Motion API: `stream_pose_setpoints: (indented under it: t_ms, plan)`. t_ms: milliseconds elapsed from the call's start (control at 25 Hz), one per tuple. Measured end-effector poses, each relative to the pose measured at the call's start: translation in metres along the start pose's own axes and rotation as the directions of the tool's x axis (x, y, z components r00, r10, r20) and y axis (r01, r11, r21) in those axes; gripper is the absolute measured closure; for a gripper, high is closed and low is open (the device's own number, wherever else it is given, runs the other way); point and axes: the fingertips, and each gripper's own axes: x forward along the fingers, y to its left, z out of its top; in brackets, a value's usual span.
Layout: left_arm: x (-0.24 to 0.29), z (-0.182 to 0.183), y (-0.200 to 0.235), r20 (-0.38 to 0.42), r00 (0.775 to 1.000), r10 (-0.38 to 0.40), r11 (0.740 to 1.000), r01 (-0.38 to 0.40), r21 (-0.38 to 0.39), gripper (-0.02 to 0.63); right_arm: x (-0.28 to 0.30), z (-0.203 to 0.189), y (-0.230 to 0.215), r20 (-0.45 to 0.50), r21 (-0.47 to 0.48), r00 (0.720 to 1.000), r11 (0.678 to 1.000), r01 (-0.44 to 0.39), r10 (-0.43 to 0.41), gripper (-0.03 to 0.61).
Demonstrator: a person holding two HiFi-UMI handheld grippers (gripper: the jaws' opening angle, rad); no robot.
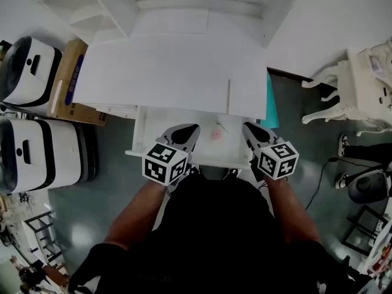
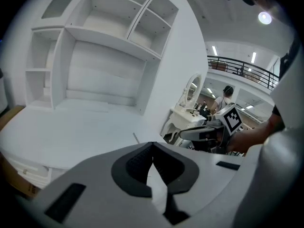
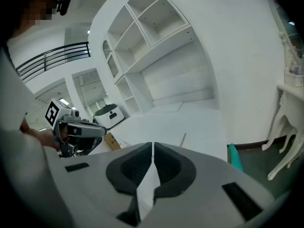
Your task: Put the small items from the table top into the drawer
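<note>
A thin pale stick [image 1: 228, 95] lies on the white table top [image 1: 171, 72] near its right front; it also shows as the stick [image 2: 136, 137] and the stick [image 3: 183, 139] in the gripper views. Below the table edge the white drawer [image 1: 142, 133] stands pulled out, with a small pink item [image 1: 216, 135] and a thin sliver beside it inside. My left gripper [image 1: 188, 131] hovers over the drawer's left half, jaws shut and empty [image 2: 152, 144]. My right gripper [image 1: 248, 128] hovers at the drawer's right end, also shut and empty [image 3: 152, 145].
A white shelf hutch [image 2: 109, 27] stands at the table's back. Two white machines [image 1: 30, 72] and a cardboard box [image 1: 70, 78] crowd the left side. A teal object [image 1: 271, 103] leans at the table's right end, with a white ornate dressing table [image 1: 361, 84] beyond.
</note>
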Motion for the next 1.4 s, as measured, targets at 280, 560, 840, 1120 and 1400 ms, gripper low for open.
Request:
stream_pose_setpoints:
  t_ms: [280, 560, 840, 1120, 1400]
  plan:
    - [0.006, -0.002, -0.008, -0.024, 1.000, -0.009, 0.999, 0.010, 0.032, 0.603, -0.015, -0.004, -0.006, 0.008, -0.045, 0.999, 0.998, 0.044, -0.044, 0.541]
    - [0.008, -0.004, -0.012, -0.029, 1.000, -0.007, 0.999, 0.009, 0.047, 0.603, -0.021, -0.002, -0.010, 0.026, -0.031, 0.998, 0.998, 0.059, -0.058, 0.541]
    - [0.008, -0.009, -0.011, -0.049, 0.999, 0.011, 0.997, -0.007, 0.072, 0.603, -0.018, -0.006, -0.009, 0.016, -0.034, 0.998, 0.998, 0.055, -0.055, 0.541]
    - [0.007, -0.006, -0.011, -0.017, 1.000, -0.004, 1.000, 0.004, 0.023, 0.603, -0.015, -0.009, -0.009, 0.002, -0.036, 0.999, 0.998, 0.052, -0.052, 0.541]
    - [0.007, -0.013, -0.003, -0.040, 0.999, 0.025, 1.000, -0.024, 0.018, 0.603, -0.003, -0.011, -0.012, -0.016, -0.041, 0.998, 0.998, 0.054, -0.055, 0.541]
